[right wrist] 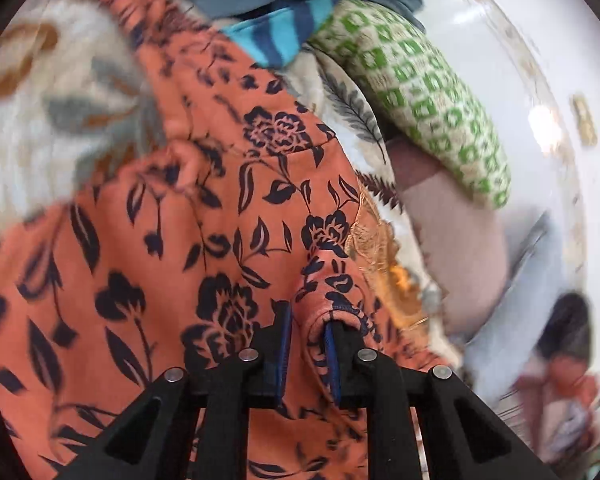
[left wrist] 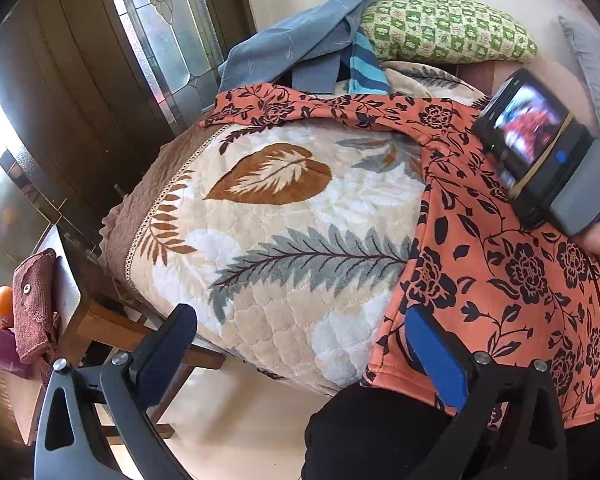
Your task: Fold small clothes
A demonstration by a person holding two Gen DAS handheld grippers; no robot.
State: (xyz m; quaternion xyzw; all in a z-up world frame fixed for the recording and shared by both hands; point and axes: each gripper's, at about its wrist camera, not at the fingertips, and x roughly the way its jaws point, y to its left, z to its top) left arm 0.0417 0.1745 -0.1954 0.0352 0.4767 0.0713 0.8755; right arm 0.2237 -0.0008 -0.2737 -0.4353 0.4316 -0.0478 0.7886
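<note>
While the leaf-print blanket (left wrist: 284,216) covers the bed across the centre of the left wrist view, the orange floral garment (left wrist: 512,264) lies over its right side, body at lower right, 1 long sleeve running along the upper centre toward the upper left

Long axis of that sleeve: roughly left-right across the frame top. Body hangs toward the bottom edge

Behind, upper frame: green checked pillow (left wrist: 448,28), a grey-blue cloth (left wrist: 292,44) and a striped blue piece (left wrist: 366,64), heaped, touching the sleeve's far edge

Right gripper (right wrist: 306,356): jaws nearly together, a cuff-like hemmed fold of the orange garment pinched between them, low centre of the right wrist view. Its body shows at right of the left wrist view, above the garment

Left gripper (left wrist: 300,344): jaws spread wide, nothing between them; right pad (left wrist: 436,356) sits at the garment's lower-left hem, contact unclear. Garment lies right of these fingers, so the left gripper is the nearer one to that free hem

Lower left: orange fruit (left wrist: 2,300), small, on a side table
</note>
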